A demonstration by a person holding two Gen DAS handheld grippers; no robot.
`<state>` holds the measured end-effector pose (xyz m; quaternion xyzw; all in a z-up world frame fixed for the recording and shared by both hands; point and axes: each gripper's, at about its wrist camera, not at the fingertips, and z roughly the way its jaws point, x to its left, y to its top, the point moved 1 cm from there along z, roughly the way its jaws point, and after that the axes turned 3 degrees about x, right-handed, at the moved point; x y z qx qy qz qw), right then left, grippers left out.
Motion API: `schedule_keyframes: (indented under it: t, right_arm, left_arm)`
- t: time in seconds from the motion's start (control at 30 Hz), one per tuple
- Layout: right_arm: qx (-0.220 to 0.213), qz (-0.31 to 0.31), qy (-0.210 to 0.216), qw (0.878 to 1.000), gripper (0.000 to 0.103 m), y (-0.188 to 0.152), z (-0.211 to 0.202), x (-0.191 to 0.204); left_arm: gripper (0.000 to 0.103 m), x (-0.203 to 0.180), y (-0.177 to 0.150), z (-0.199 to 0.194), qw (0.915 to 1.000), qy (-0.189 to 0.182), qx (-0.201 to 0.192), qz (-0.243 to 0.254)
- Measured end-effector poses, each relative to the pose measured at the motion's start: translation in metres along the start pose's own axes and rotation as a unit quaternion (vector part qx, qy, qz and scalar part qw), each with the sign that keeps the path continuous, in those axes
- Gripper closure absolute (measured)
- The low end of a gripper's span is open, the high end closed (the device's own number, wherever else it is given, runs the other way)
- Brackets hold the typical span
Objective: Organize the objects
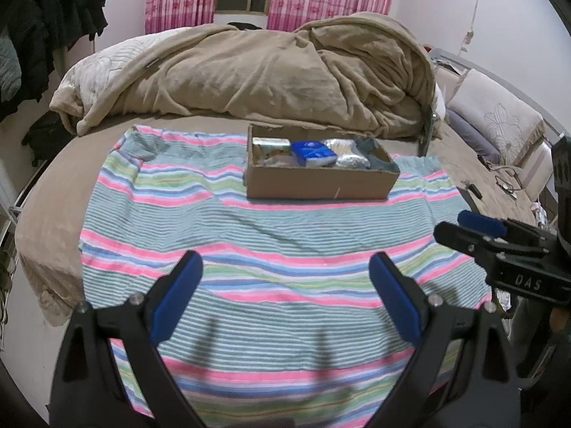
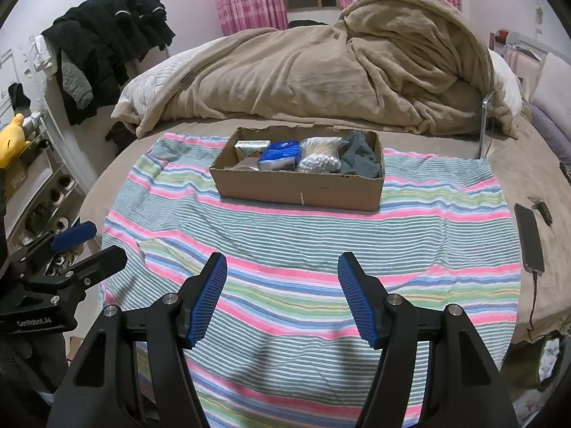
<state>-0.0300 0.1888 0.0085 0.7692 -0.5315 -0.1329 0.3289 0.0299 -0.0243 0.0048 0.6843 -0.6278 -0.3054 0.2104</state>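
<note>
Blue-padded jaws stand wide apart on both our tools, holding nothing. Our left gripper (image 1: 285, 296) and our right gripper (image 2: 282, 297) both hover low over the near part of the striped towel (image 2: 285, 242) spread on the bed (image 2: 107, 185).

Straight ahead of both, in the upper middle of each frame, sits the cardboard box (image 2: 299, 187), well apart from the jaws. Its long axis runs left to right across our view, broadside to us. Inside, from left to right, lie a small carton (image 2: 251, 149), a blue pack (image 2: 280, 155), a bag of cotton swabs (image 2: 319, 155) and a grey cloth (image 2: 360, 157).

We judge neither gripper clearly nearer; the box sits slightly right of centre for the left, near centre for the right. A phone (image 2: 530, 239) lies at the right edge.
</note>
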Motion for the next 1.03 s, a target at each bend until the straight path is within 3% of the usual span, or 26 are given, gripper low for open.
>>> schedule_keyframes:
  t: [1.03]
  right_arm:
    - [0.009,0.006,0.013,1.000,0.035,0.000,0.013,-0.011]
  left_arm:
    - [0.008,-0.011,0.000,0.015,0.9999,0.001,0.009,0.009]
